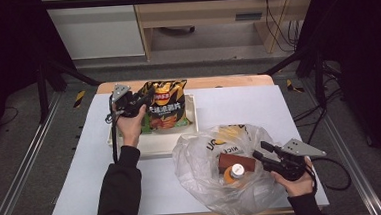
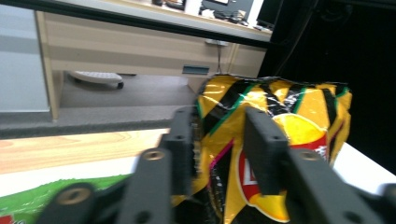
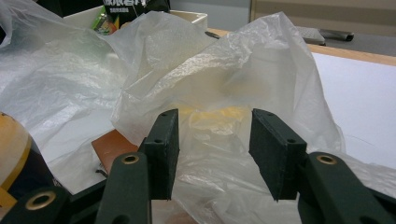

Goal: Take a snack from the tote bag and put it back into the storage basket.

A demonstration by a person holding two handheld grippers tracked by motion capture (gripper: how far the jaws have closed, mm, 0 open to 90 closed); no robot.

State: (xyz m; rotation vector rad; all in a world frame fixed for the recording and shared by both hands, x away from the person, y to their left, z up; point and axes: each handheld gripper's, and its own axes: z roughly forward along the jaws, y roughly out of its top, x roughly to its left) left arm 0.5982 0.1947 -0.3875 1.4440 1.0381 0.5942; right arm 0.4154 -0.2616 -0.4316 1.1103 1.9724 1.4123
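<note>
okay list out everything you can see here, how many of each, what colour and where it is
Chip bag: one, yellow and black with red logo, in the tray, a fold of it between the left gripper's jaws.
Tray: one, cream, far left part of the table.
Green packet: one, lying beside the chip bag.
Plastic bag: one, clear white, near right part of the table, mouth open.
Bottle: one, orange with white cap, inside the plastic bag.
Brown packet: one, inside the plastic bag, behind the bottle.
Table: one, white top with wooden edge.
Left gripper: one, black, at the chip bag.
Right gripper: one, black, jaws apart at the plastic bag's rim.
</note>
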